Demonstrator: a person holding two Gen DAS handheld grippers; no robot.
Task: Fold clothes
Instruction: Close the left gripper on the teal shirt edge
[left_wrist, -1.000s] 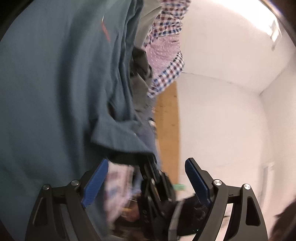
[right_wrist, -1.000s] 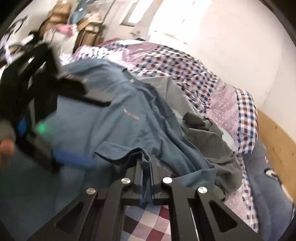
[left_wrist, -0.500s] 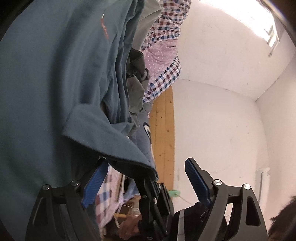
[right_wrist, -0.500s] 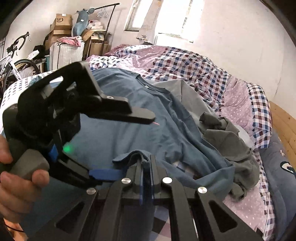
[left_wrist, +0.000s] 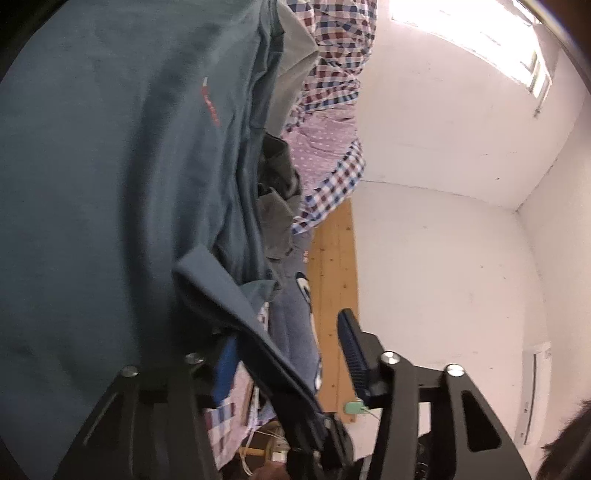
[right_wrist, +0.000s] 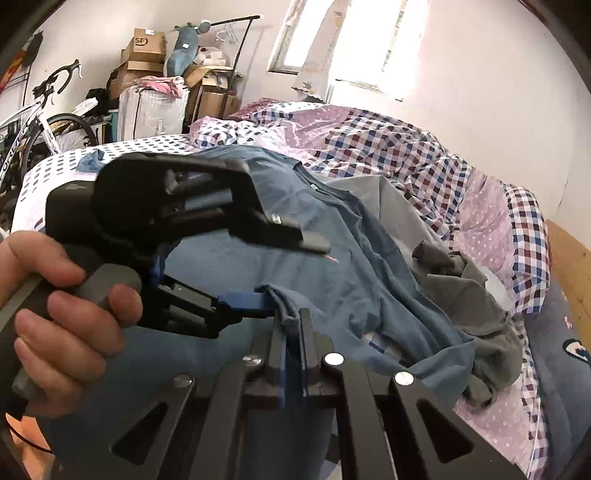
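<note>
Closing in since a second ago, my left gripper (right_wrist: 258, 280) has its half-open jaws straddling the blue T-shirt (right_wrist: 354, 280) sleeve hem that my right gripper (right_wrist: 291, 332) pinches shut, shirt body spread across the bed (right_wrist: 388, 147) ahead.

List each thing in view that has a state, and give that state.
right gripper: shut on the blue T-shirt's sleeve hem.
left gripper: open, the sleeve edge lying between its fingers.
blue T-shirt: spread on the bed, unfolded, one sleeve lifted.
grey garment: crumpled beside the T-shirt, unfolded.
checked quilt: rumpled along the far side of the bed.
</note>
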